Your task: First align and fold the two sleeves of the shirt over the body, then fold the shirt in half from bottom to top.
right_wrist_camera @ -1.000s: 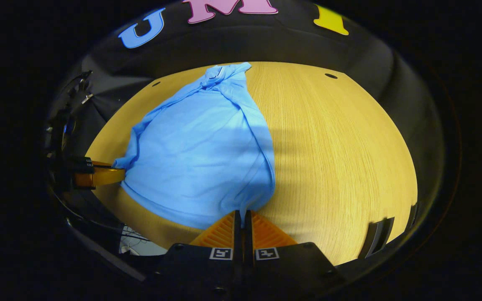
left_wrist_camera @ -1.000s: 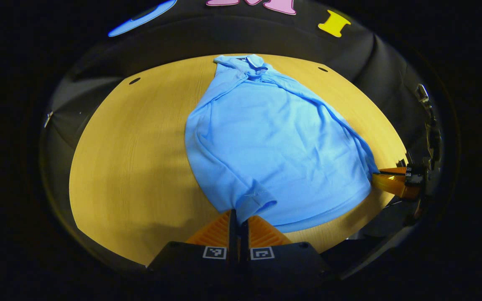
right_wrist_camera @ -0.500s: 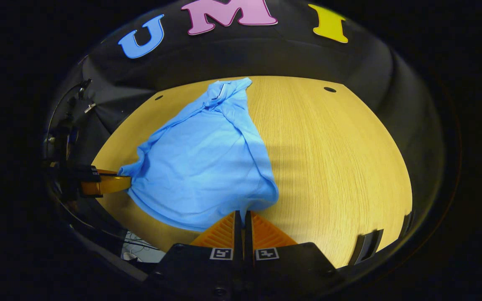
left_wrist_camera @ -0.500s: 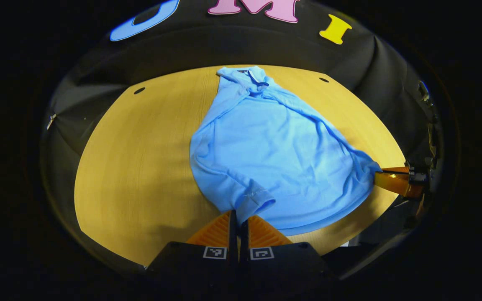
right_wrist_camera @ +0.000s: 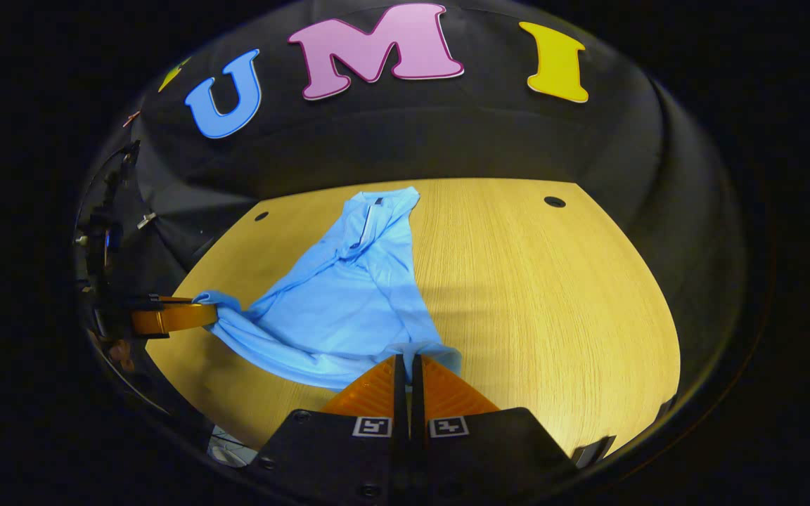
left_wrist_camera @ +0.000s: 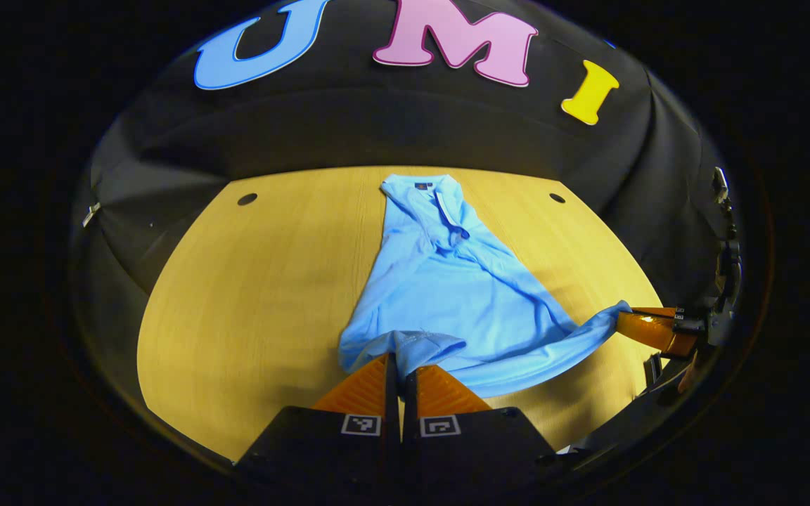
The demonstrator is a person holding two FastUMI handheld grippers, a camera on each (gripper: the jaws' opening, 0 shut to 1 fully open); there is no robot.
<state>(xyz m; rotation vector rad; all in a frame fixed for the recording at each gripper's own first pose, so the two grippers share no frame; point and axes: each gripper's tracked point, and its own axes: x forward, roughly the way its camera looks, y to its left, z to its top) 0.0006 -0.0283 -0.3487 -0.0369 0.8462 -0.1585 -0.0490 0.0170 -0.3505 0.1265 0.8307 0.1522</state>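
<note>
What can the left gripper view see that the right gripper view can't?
Left gripper view: the left tongs up close, pinching a sleeve; the right tongs far off at the right edge. Right gripper view: swapped, right tongs close, left tongs far off on the left. Both: the blue shirt, collar farthest, on the wooden table.

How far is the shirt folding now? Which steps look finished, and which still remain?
Looks done: the sleeves seem folded in, as the blue polo shirt lies narrow on the wooden table, collar at the far end. In hand: the left tongs and right tongs each pinch a bottom corner, lifted off the table. Left: carry the hem up to the collar and release.
</note>
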